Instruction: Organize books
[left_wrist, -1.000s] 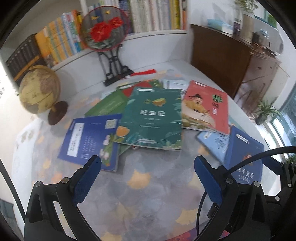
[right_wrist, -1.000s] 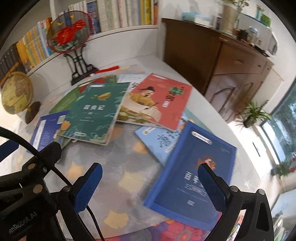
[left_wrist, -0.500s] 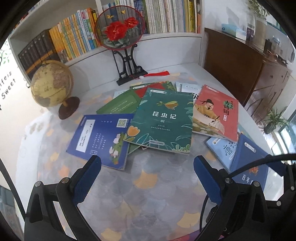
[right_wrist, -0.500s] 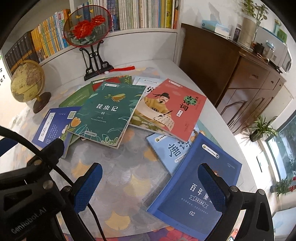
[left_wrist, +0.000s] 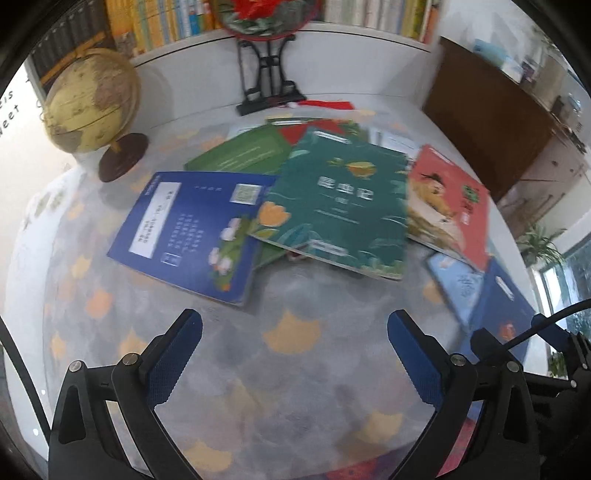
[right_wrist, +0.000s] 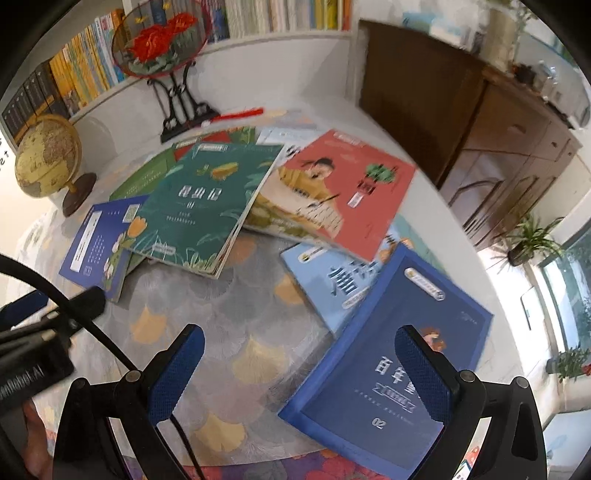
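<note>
From my left gripper (left_wrist: 294, 332) I see both fingers spread wide with nothing between them, hovering over bare cloth (left_wrist: 288, 373) printed with yellow leaves. The books lie scattered flat on the table ahead: a teal book (left_wrist: 341, 206) at 12 o'clock sits on top of the pile, overlapping a blue book (left_wrist: 192, 232) at 10 o'clock and a green book (left_wrist: 243, 155) behind it. A red book (left_wrist: 454, 210) lies at 2 o'clock, touching the teal one's right edge, with a pale blue book (left_wrist: 458, 284) poking out beneath it. A globe (left_wrist: 92, 99) stands at 10 o'clock, well apart from the pile, and a fan stand (left_wrist: 267, 81) rises at 12 o'clock before the shelf. My right gripper (right_wrist: 299, 343) is likewise spread and empty; its right finger (right_wrist: 424, 373) hangs over a navy book (right_wrist: 373, 373) at 3 o'clock, though I cannot tell whether it touches the cover. That navy book overlaps the pale blue one. The view is somewhat blurred.
</note>
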